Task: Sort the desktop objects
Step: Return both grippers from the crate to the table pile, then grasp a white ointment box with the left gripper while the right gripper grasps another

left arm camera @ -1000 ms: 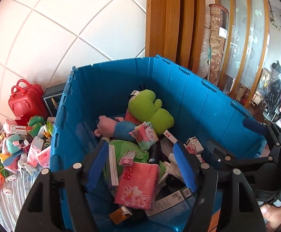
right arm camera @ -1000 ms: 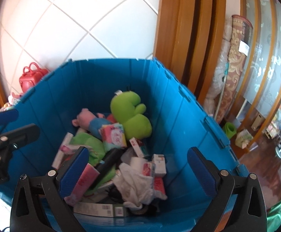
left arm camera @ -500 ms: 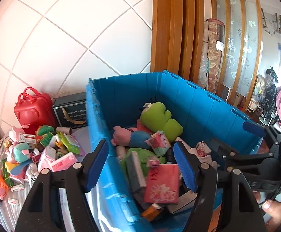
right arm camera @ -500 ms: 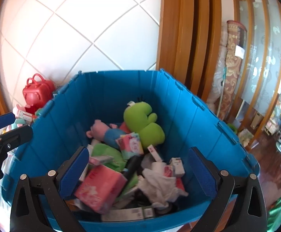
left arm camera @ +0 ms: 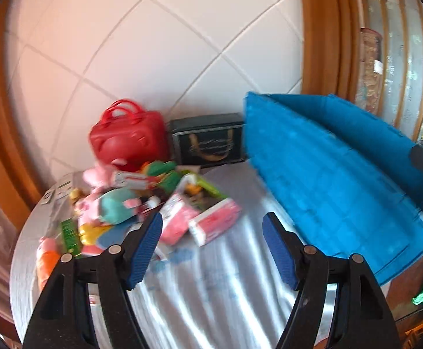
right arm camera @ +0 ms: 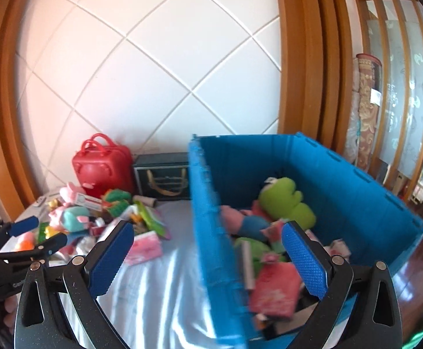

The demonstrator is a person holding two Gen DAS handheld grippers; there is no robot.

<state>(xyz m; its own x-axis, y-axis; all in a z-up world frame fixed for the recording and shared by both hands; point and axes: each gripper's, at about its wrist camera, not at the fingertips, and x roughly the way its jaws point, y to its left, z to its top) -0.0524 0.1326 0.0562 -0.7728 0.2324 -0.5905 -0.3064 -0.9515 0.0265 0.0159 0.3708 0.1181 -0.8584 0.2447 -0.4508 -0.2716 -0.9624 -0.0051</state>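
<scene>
A blue plastic crate [right arm camera: 211,232] stands on the right of the table, holding a green plush [right arm camera: 284,200], a pink tissue pack [right arm camera: 272,288] and other small items. In the left wrist view only its outer wall [left arm camera: 336,192] shows. A pile of toys and packs [left arm camera: 141,203] lies on the table at the left; it also shows in the right wrist view [right arm camera: 95,218]. My left gripper [left arm camera: 211,247] is open and empty above the grey cloth. My right gripper [right arm camera: 208,258] is open and empty over the crate's near wall.
A red toy suitcase [left arm camera: 127,136] and a dark box [left arm camera: 208,142] stand against the tiled wall behind the pile. A grey cloth [left arm camera: 211,290] covers the table. Wooden door frames stand at the right.
Both grippers have swung left, away from over the crate. The left view now faces the toy pile and the cloth, with the crate at its right. Both stay open and empty.
</scene>
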